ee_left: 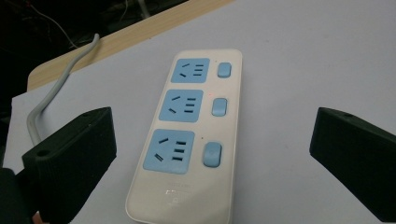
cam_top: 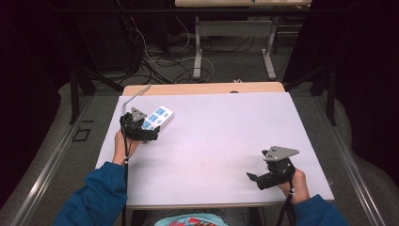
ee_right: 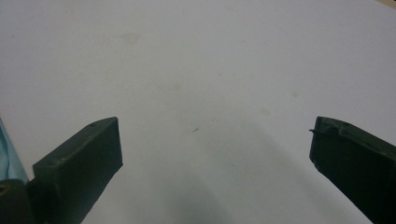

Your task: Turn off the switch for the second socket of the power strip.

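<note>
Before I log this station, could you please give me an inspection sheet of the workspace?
Surface: white table top, faint stains, wooden strip along the far edge.
Job's things: power strip, three blue sockets, three switches, lying flat at far left.
Clutter: nothing seen.
Grippers: left gripper open, jaws either side of the strip, not touching; right gripper open over bare table.
Cables: grey cord runs off the far edge.
Surroundings: dark floor, tangled wires, another table's legs.

lab: dark curtains, floor cables, table frame
</note>
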Demonstrator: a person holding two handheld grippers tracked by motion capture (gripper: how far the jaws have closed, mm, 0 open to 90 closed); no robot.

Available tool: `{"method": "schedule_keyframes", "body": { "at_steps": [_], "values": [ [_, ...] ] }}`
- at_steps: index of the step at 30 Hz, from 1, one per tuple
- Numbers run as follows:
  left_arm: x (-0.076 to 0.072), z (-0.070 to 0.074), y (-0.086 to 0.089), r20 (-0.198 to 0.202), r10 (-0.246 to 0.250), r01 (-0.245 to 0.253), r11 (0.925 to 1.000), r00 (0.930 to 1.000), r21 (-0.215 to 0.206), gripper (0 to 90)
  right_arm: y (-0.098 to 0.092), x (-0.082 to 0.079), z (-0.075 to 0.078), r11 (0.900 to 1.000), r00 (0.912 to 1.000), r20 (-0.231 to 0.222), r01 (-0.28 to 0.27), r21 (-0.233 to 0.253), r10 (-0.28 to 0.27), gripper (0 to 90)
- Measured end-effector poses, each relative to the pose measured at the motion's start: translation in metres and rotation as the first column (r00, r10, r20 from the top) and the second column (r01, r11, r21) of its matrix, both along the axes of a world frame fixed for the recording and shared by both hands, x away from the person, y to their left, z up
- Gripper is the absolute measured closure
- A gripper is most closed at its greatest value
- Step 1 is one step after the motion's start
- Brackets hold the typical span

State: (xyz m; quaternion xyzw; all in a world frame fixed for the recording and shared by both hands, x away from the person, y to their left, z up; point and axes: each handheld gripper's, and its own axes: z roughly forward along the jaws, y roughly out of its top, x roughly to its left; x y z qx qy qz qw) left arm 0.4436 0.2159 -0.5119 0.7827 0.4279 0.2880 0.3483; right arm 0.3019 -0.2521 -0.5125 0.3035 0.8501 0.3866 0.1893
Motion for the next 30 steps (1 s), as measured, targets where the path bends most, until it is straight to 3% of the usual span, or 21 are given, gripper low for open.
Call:
{"method": "schedule_keyframes", "body": {
  "at_steps": [7,16,30],
  "values": [
    [0.005,0.001,0.000,-0.008,0.010,-0.010,0.9999,0.9999,0.005,0.3,0.000,0.000,0.000,1.000,1.0000,0.000,-0.001,-0.001,0.001,1.9],
    [0.015,0.003,0.003,0.039,0.048,-0.047,0.9986,0.9981,-0.025,11.9,0.001,0.001,-0.001,1.000,1.0000,0.005,0.000,0.001,0.000,1.9],
    [0.020,-0.002,0.005,0.021,0.014,-0.013,0.9978,0.9997,-0.064,57.2,0.000,0.001,-0.001,1.000,1.0000,0.005,0.000,0.002,0.000,2.0]
  ]
}}
